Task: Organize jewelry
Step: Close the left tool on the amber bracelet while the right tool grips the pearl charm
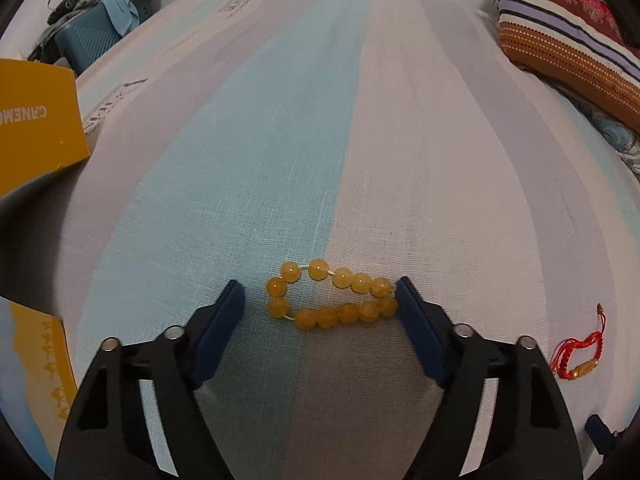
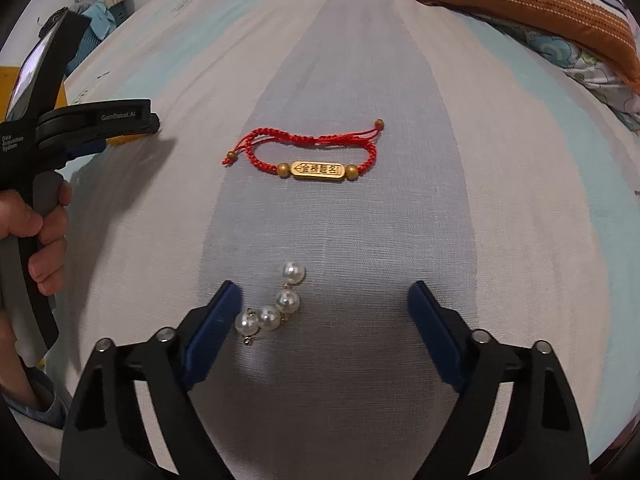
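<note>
1. Striped bedding (image 1: 304, 128) in pale blue, grey and cream fills my left wrist view, its bands running from the bottom of the frame to the top. A yellow box (image 1: 36, 120) sits at the left edge and a striped pillow (image 1: 560, 36) at the upper right.
2. My left gripper (image 1: 320, 300) stands partly open around the yellow bead bracelet (image 1: 332, 296), which lies flattened low in the centre, its long axis left to right across the frame. The right pad touches the bracelet's right end; the left pad stands clear of the beads, so nothing is clamped.
3. A red cord bracelet (image 1: 576, 352) lies at the lower right edge, well apart from the beads.
4. Turning to my right wrist view, the same striped sheet (image 2: 520, 200) lies under everything, with the pillow (image 2: 540, 4) at the upper right.
5. My right gripper (image 2: 324, 304) is wide open, holding nothing. The pearl strand (image 2: 280, 304) lies low in the centre, bent, running from lower left to upper right, its lower end just beside the left pad.
6. The red cord bracelet (image 2: 312, 156) lies mid-frame, plate side nearest me, long axis left to right.
7. My left hand (image 2: 44, 240) grips its tool at the left edge.
</note>
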`<state>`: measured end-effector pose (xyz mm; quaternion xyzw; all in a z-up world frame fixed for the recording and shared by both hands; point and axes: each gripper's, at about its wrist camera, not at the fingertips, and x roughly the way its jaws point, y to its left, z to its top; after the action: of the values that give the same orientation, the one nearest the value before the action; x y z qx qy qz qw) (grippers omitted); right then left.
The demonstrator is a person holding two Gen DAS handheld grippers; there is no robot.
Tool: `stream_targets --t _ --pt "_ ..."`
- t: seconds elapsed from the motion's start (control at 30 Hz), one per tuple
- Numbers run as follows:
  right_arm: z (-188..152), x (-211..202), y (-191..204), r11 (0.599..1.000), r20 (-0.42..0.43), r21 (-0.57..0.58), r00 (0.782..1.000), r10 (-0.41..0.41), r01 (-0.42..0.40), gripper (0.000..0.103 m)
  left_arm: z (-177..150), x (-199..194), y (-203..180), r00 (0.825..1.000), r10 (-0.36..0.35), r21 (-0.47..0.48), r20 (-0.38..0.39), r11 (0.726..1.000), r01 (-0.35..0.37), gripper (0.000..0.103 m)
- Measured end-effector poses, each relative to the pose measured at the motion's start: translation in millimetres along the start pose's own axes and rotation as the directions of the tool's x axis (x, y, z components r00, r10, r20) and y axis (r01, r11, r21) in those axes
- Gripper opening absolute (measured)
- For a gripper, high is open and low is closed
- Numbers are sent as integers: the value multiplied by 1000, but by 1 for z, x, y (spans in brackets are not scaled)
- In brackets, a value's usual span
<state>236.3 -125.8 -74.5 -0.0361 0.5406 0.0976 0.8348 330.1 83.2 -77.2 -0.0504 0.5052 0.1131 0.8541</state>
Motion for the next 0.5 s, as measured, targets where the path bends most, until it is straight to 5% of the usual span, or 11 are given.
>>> stream_targets --t 0.3,0.37,0.5 --pt "1 -1 3 999 6 -32 1000 6 -6 56 -5 -6 -3 1000 -10 24 -1 1000 10 35" --pt "1 -2 4 999 11 -36 1000 2 -1 44 -5 -8 -1 1000 -15 27 -2 1000 15 17" --pt "2 -5 6 999 25 -46 1000 -5 6 11 -6 -11 1 999 -34 23 -2 999 34 9"
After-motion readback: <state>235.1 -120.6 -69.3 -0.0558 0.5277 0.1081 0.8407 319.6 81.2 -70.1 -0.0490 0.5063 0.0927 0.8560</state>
